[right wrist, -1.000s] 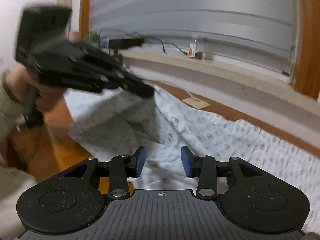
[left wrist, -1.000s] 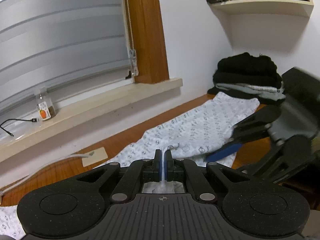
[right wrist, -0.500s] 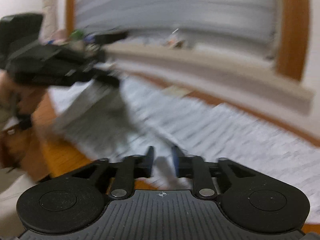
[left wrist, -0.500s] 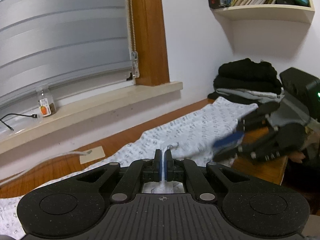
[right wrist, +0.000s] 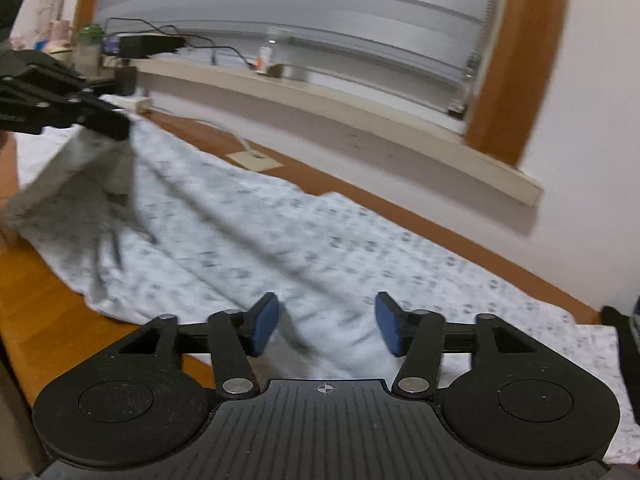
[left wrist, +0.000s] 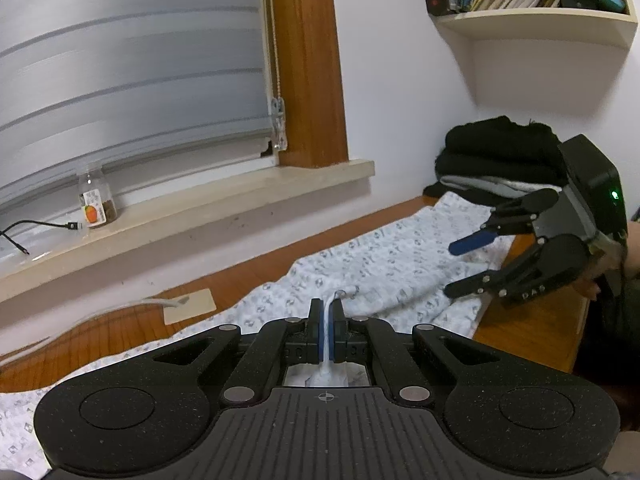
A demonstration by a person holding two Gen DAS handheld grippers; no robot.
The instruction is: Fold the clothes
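A white garment [left wrist: 380, 264] with a small grey print lies stretched along the wooden table [left wrist: 532, 328]. My left gripper [left wrist: 328, 312] is shut on a pinched fold of it, lifted off the table. From the right wrist, that gripper [right wrist: 116, 126] shows at the upper left with cloth [right wrist: 280, 240] hanging from it. My right gripper [right wrist: 327, 320] hovers over the garment's near edge with its jaws opening; the blue pads do not press on the cloth below them. From the left wrist, the right gripper [left wrist: 456, 268] appears at the right, held by a hand.
A stack of folded dark clothes [left wrist: 500, 160] sits at the table's far right corner under a bookshelf [left wrist: 520, 20]. The window sill [left wrist: 200, 216] carries a jar [left wrist: 96, 202] and cables. A beige card [left wrist: 188, 306] with a white cable lies on the table.
My right gripper has swung to the right along the garment; its jaws narrowed, then widened. My left gripper has kept its grip and stayed in place.
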